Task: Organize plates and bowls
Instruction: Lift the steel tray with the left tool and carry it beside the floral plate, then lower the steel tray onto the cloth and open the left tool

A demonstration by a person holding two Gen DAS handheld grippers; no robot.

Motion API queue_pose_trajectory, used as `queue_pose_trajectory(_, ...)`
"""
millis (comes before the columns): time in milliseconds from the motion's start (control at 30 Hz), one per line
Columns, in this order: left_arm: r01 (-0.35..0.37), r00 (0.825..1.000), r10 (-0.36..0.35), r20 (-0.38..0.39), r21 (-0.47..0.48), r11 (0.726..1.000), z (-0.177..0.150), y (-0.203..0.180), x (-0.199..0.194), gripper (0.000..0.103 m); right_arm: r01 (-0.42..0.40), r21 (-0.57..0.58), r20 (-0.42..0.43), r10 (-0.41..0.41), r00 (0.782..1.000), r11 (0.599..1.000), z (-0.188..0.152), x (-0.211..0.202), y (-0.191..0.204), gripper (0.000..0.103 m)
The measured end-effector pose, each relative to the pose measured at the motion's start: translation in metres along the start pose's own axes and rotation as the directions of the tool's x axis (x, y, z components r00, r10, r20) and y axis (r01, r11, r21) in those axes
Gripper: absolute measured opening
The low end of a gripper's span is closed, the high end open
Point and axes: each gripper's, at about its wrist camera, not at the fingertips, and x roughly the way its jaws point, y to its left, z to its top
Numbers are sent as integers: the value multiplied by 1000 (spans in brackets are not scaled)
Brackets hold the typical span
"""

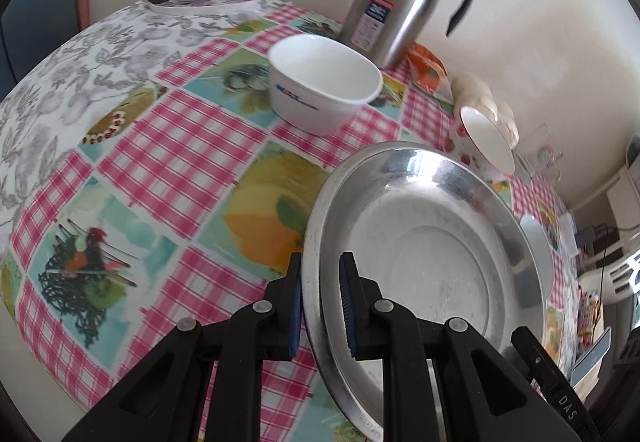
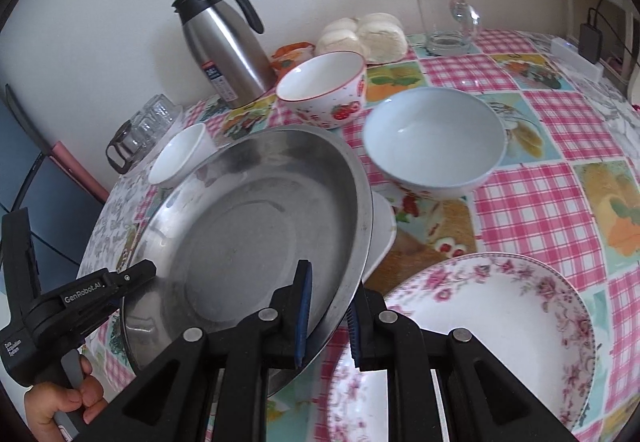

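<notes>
The left gripper [image 1: 320,306] has its fingers [image 1: 295,306] closed on the rim of the steel plate [image 1: 420,242], one finger outside the rim and one inside. The right gripper [image 2: 328,318] clamps the same plate's opposite rim between its blue-padded fingers [image 2: 304,318]. In the right wrist view the person's left hand [image 2: 60,398] wraps the left gripper's handle, low at the left.

white plate [image 2: 383,230]: mostly hidden under steel plate [image 2: 248,242], only right edge shows
floral plate [image 2: 480,342]: cut off by bottom edge
flask label [image 1: 374,19]: too small to read
glasses [image 2: 154,119]: blurred, left of frame
</notes>
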Motion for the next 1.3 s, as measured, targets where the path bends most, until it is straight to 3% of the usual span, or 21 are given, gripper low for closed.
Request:
queue_pose_trajectory(633, -38, 998, 43, -54, 96, 995, -7, -15, 24, 18, 54, 30, -23, -53, 998, 998, -5, 12, -20, 17)
queue_pose_trajectory(1000, -27, 999, 31, -41, 102, 994, -4, -14, 14, 19, 51, 64, -48, -48, 998, 997, -3, 12, -22, 20)
queue_pose_trajectory(1100, -25, 999, 28, -33, 103, 994, -4, -14, 8, 26, 59, 66, -44, -56, 997, 996, -4, 8, -21, 35)
queue_pose_trajectory(1233, -34, 999, 36, -14, 104, 994, -6, -13, -2, 48, 52, 54, -2, -52, 999, 997, -4, -7, -17, 47)
queue_pose_trajectory(1300, -42, 999, 43, -8, 105, 994, -7, -14, -7, 59, 56, 43, 16, -57, 998, 998, -5, -13, -13, 59)
